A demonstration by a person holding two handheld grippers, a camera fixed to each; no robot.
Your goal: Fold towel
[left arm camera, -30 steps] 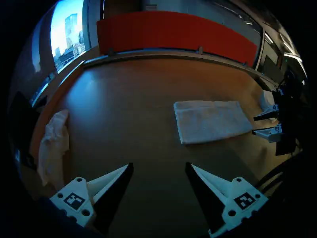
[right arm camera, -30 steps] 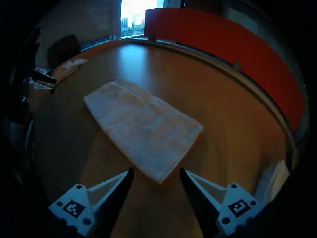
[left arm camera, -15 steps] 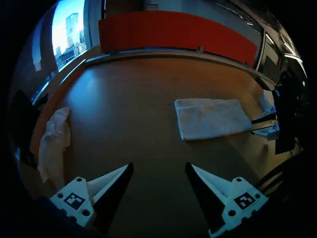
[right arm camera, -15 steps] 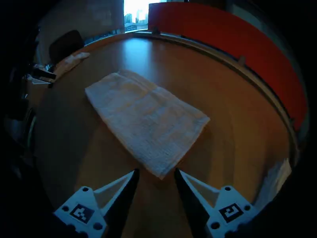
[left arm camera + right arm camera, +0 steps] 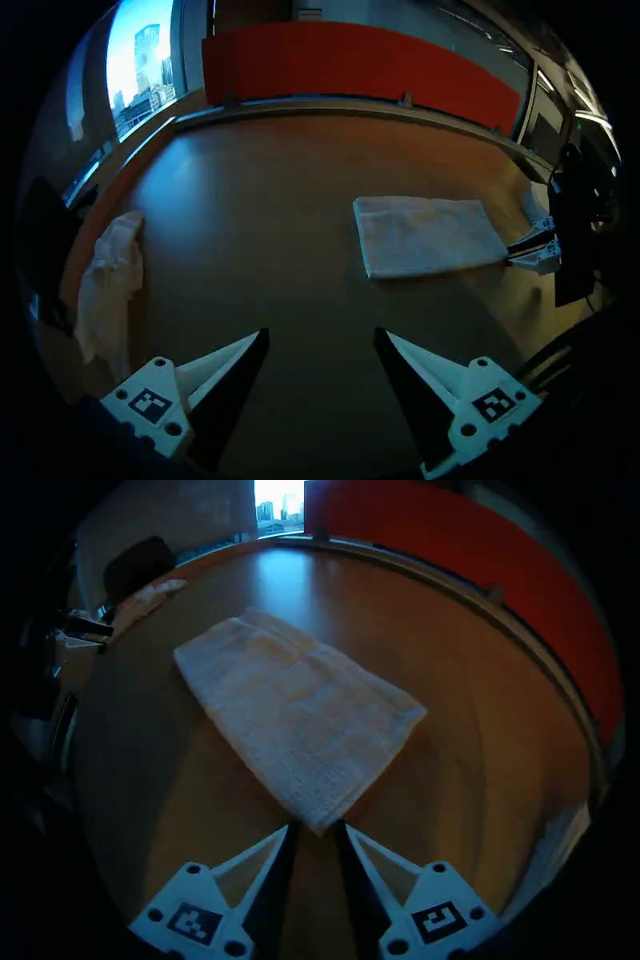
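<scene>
A white folded towel [image 5: 428, 236] lies flat on the brown wooden table [image 5: 264, 208]. In the right gripper view the towel [image 5: 296, 712] stretches away from me, its near corner poking between my fingertips. My right gripper [image 5: 317, 829] is narrowed around that corner, with slim gaps still showing on both sides; in the left gripper view the right gripper [image 5: 518, 253] sits at the towel's right end. My left gripper [image 5: 320, 336] hovers wide open over bare table, well short of the towel, nothing between its fingers.
A crumpled white cloth [image 5: 108, 288] lies at the table's left edge, and another pale cloth [image 5: 552, 848] lies near the right gripper. A red panel [image 5: 360, 64] runs along the far edge, with a bright window [image 5: 140, 56] to its left. A dark chair [image 5: 136, 568] stands behind the table.
My right gripper has moved forward onto the towel's near corner and its fingers have drawn much closer together. The left gripper has stayed put and open.
</scene>
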